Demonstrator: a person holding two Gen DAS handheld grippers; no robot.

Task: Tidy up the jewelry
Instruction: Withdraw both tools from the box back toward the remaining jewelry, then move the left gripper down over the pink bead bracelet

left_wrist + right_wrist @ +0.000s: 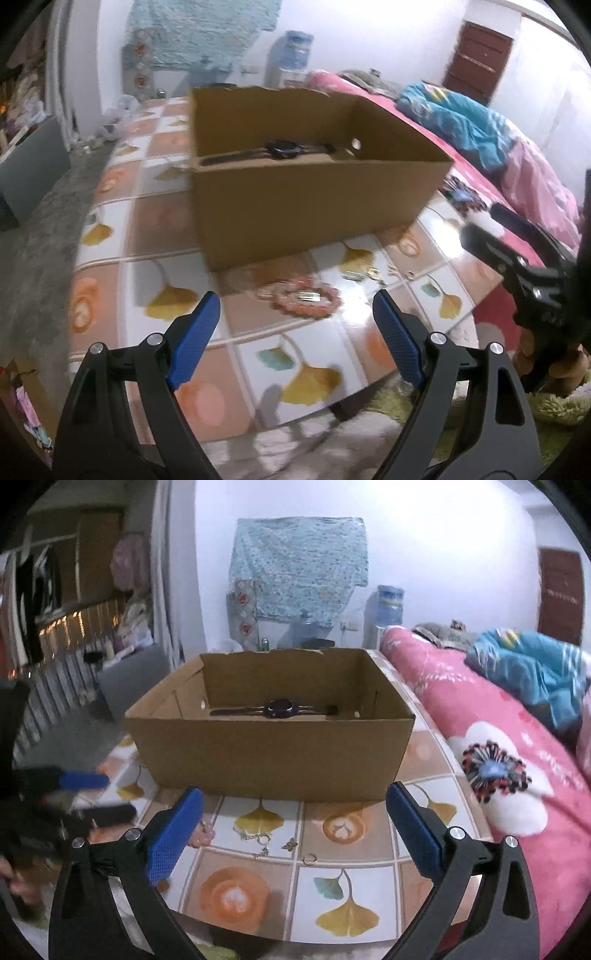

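Cardboard box (pixel 273 760) mid-frame, wristwatch (pixel 279 709) already inside. Pink bead bracelet (pixel 303 297) on tabletop (pixel 122 229), between left claw (pixel 295 325) pads, released. Right claw (pixel 295 827) released above chain (pixel 258 837), ring (pixel 309 859). Best lowered squarely, pinching beads gently.

Nothing here can be read. The box (pixel 273 760) in mid-frame has plain brown walls, the water bottle (pixel 389 605) at upper right carries a label too blurred to make out, and the tablecloth (pixel 347 897) shows only leaves and cups.
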